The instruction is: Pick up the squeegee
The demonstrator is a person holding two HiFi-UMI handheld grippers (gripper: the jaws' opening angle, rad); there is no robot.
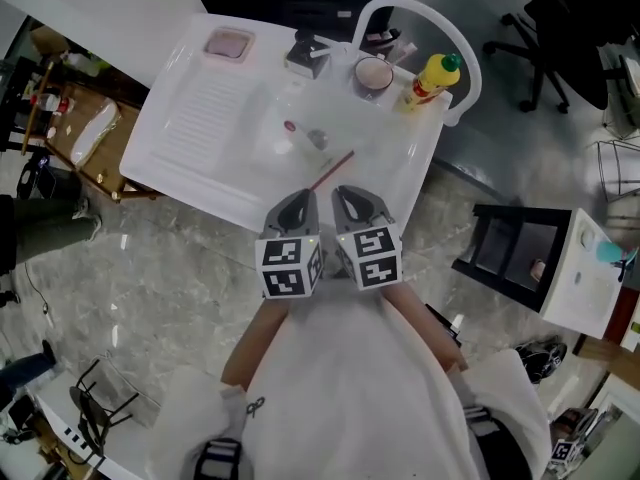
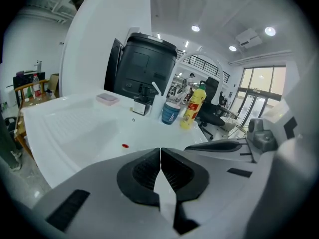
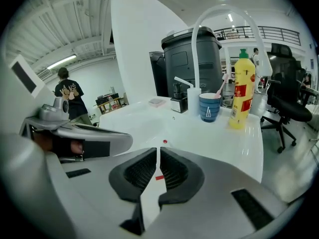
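The squeegee (image 1: 332, 169) shows as a thin red rod lying aslant on the white sink top (image 1: 200, 118), and its head is not clear to me. Its near end lies just beyond and between my two grippers. My left gripper (image 1: 300, 200) and right gripper (image 1: 348, 196) hover side by side over the sink's front edge. Both have their jaws together and nothing in them. In the right gripper view a short red piece of the squeegee (image 3: 159, 177) shows below the right gripper (image 3: 158, 151). In the left gripper view the left gripper (image 2: 160, 151) points over the basin.
At the back of the sink stand a pink soap dish (image 1: 228, 44), a black holder (image 1: 305, 53), a blue cup (image 1: 374, 74) and a yellow bottle (image 1: 430, 78), under a white arched pipe (image 1: 420, 13). A small red dot (image 1: 290, 125) marks the basin. A black office chair (image 1: 555, 38) stands right.
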